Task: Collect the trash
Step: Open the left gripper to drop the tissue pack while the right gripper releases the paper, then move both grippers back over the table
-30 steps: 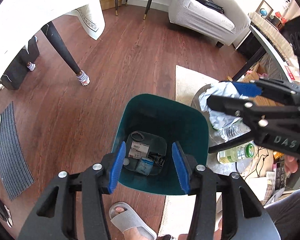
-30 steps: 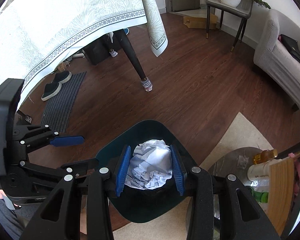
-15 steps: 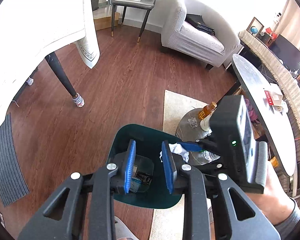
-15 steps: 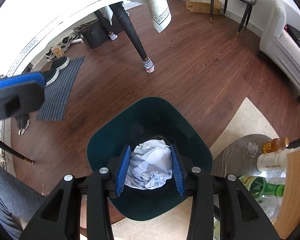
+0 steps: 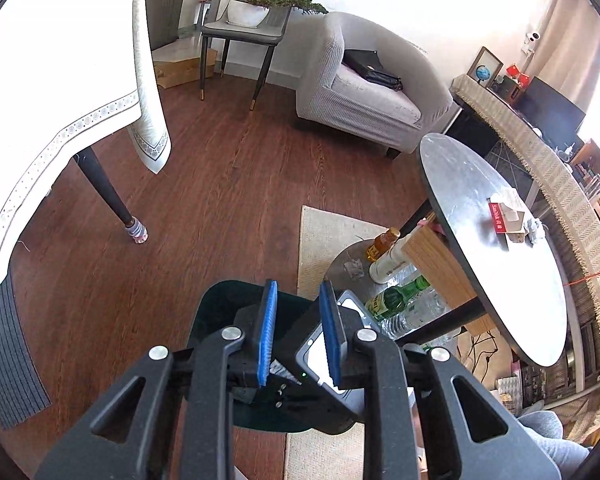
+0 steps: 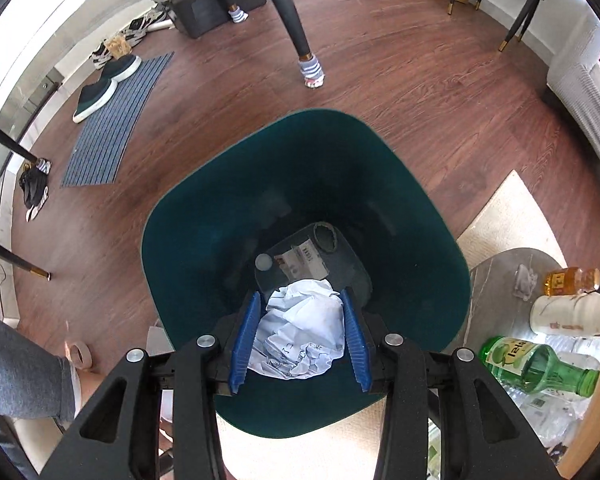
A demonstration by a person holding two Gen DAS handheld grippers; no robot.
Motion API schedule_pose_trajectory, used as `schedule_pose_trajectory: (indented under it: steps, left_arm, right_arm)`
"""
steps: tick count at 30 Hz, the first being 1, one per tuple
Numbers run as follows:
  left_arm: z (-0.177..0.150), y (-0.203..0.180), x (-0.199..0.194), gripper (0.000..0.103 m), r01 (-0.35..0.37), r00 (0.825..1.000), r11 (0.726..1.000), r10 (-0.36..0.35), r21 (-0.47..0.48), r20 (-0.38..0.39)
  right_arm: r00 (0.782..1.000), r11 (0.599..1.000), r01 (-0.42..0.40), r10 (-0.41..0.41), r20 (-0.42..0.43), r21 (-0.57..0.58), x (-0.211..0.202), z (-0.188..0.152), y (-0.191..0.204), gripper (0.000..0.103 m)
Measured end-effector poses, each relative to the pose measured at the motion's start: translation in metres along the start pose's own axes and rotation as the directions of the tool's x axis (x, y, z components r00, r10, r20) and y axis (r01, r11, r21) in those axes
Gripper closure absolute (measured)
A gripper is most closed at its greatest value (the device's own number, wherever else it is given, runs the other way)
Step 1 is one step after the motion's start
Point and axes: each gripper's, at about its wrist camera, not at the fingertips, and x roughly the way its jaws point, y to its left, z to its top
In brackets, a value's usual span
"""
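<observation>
A dark green trash bin (image 6: 204, 216) stands on the wood floor, and my right gripper (image 6: 300, 294) points down into its mouth. The blue pads still hold a crumpled white paper ball (image 6: 300, 328) between them, and the jaws are opening. At the bin's bottom lie a printed card (image 6: 304, 264) and a white cap (image 6: 263, 262). My left gripper (image 5: 298, 286) hangs higher, above the bin (image 5: 220, 300) and the right gripper's camera housing (image 5: 320, 344). Its jaws are closing to a narrow gap with nothing between them.
A low round side table to the bin's right carries a green bottle (image 6: 536, 368), a white bottle (image 6: 568, 314) and an amber bottle (image 6: 572, 280). An oval grey table (image 5: 492, 248) overhangs it. A beige rug (image 5: 328, 232), a dining-table leg (image 6: 296, 32) and a person's leg (image 6: 20, 368) are nearby.
My right gripper has sunk toward the bin's mouth with the paper ball, and its pads have spread slightly. My left gripper has risen, tilted up and narrowed its jaws.
</observation>
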Motion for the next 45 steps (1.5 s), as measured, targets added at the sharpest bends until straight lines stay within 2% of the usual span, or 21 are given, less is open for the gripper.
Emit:
schedule_pose_trajectory:
  steps: [2, 8, 13, 19, 25, 33, 39, 45]
  left_arm:
    - [0.004, -0.002, -0.004, 0.081, 0.007, 1.0, 1.0, -0.007, -0.002, 0.017]
    - [0.013, -0.011, -0.015, 0.081, 0.042, 0.996, 0.999, -0.041, -0.006, 0.073]
    - [0.022, -0.026, -0.022, 0.081, 0.058, 0.991, 0.998, -0.06, 0.023, 0.116]
    - [0.031, -0.04, -0.025, 0.075, 0.088, 0.983, 0.996, -0.091, 0.027, 0.16]
    - [0.038, -0.056, -0.025, 0.069, 0.101, 0.977, 0.994, -0.106, 0.034, 0.185]
    - [0.047, -0.074, -0.025, 0.063, 0.115, 0.967, 0.992, -0.123, 0.05, 0.222]
    - [0.049, -0.089, -0.014, 0.055, 0.155, 0.963, 0.987, -0.16, 0.04, 0.217]
    - [0.052, -0.119, -0.003, 0.05, 0.202, 0.953, 0.976, -0.214, 0.075, 0.215]
  right_arm:
    - [1.0, 1.0, 0.022, -0.022, -0.011, -0.014, 0.003, -0.004, 0.002, 0.048]
    - [1.0, 1.0, 0.019, -0.018, 0.01, -0.02, -0.008, -0.013, -0.003, 0.048]
    - [0.997, 1.0, 0.013, -0.012, 0.082, -0.017, -0.038, -0.017, -0.006, 0.048]
    - [0.984, 1.0, 0.0, 0.004, 0.178, -0.025, -0.086, -0.022, -0.006, 0.048]
    - [0.96, 1.0, 0.0, 0.005, 0.278, -0.019, -0.133, -0.029, -0.011, 0.054]
    - [0.912, 0.999, -0.003, -0.017, 0.409, 0.048, -0.192, -0.046, -0.04, 0.059]
    - [0.888, 0.993, 0.037, -0.085, 0.452, 0.113, -0.221, -0.068, -0.068, 0.059]
    - [0.863, 0.975, 0.076, -0.17, 0.476, 0.21, -0.242, -0.096, -0.108, 0.059]
